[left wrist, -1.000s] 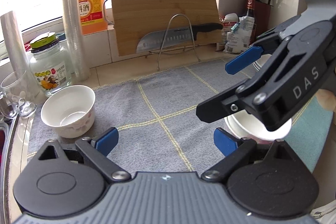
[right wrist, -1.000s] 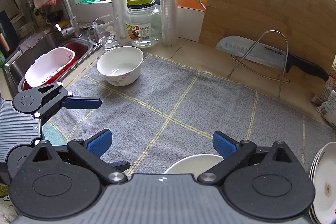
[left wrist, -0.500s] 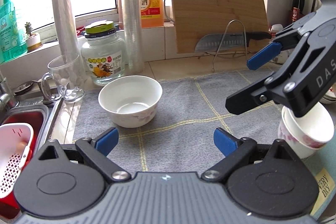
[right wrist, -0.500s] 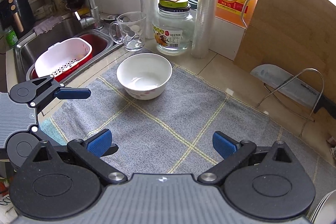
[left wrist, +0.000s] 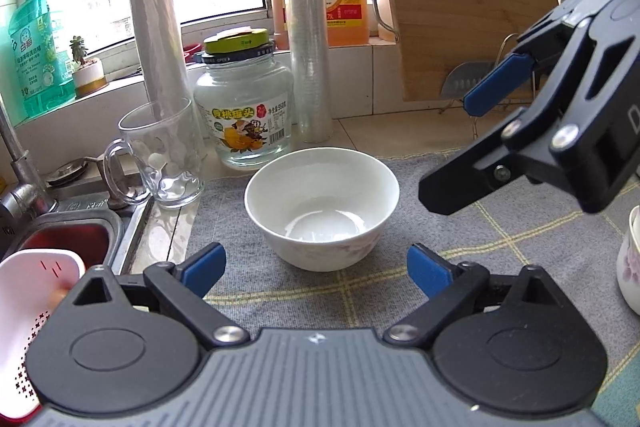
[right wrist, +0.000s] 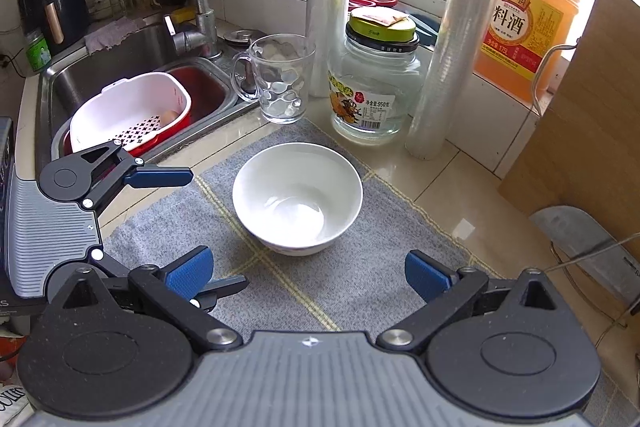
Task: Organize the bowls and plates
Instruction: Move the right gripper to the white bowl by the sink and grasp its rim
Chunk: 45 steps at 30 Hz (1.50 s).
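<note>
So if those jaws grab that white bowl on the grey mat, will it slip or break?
The bowl looks like glazed ceramic, glossy inside, so it is probably stiff, slick and breakable if dropped. Its base is narrow under a wide rim, so a sideways push might tip it, though the cloth mat should curb sliding. It looks empty, so likely fairly light.
</note>
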{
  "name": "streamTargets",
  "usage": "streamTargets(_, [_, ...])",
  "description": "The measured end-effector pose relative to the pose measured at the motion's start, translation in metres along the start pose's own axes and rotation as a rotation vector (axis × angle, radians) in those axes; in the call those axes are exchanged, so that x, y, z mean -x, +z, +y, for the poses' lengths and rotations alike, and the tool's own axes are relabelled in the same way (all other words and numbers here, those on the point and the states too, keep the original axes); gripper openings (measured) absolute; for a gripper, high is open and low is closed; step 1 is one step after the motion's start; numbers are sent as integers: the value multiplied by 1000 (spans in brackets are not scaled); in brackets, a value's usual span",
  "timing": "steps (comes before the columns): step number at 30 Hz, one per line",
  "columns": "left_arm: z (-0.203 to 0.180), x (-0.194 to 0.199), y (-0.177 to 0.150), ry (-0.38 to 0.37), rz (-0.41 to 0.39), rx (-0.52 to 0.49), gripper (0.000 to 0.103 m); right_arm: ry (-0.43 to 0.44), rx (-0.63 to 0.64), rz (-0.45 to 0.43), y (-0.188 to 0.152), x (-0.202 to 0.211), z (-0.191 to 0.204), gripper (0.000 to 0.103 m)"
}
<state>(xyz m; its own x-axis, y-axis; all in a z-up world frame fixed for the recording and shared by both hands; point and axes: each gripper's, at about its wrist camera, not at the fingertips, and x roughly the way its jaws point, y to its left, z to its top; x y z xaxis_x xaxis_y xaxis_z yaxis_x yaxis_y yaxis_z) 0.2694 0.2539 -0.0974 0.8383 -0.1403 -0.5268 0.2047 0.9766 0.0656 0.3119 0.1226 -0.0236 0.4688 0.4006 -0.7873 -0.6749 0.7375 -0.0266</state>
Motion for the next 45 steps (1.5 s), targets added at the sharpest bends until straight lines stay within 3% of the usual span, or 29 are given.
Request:
streamTargets(10, [6, -37, 3, -32, 25, -5, 96, 40, -24, 33, 23, -45, -16, 103])
streamTargets(23, [5, -47, 6, -55, 7, -9, 94, 96, -51, 63, 36, -81, -25, 102])
streamTargets(35, [6, -47, 7, -65, 4, -13, 92, 140, -59, 77, 42, -100, -30, 90])
streamTargets(45, [6, -48, 7, -68, 8, -13, 92, 163, -59, 70, 47, -103, -31, 87])
